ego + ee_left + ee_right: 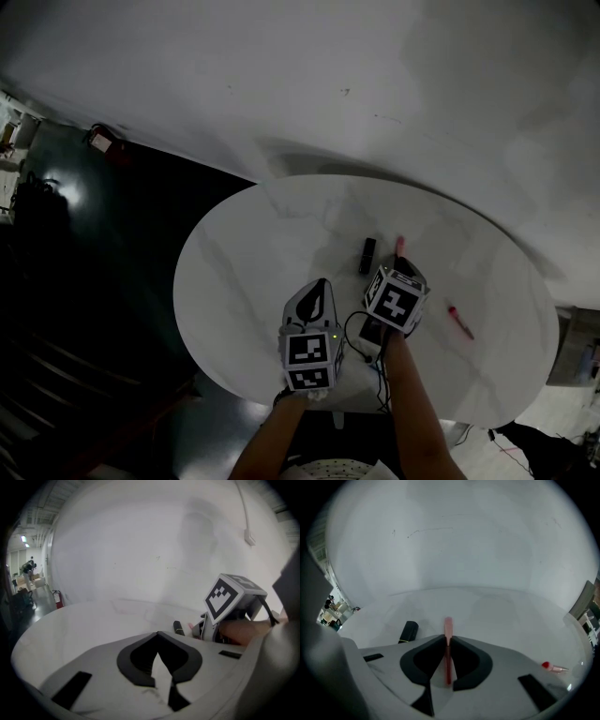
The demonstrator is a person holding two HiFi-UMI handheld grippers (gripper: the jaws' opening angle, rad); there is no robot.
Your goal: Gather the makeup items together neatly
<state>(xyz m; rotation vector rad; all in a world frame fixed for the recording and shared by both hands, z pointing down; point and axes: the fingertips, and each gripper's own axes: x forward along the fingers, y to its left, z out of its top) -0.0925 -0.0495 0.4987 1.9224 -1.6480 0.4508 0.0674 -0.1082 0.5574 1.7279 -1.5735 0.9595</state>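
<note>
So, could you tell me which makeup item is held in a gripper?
The pink stick, clamped in the right gripper; the black tube and the red-capped piece lie loose on the table.

In the head view the right gripper covers all but the tip of the pink stick, the left gripper hides the lower end of the black tube in its own view, and the red-capped item is too small to identify.
</note>
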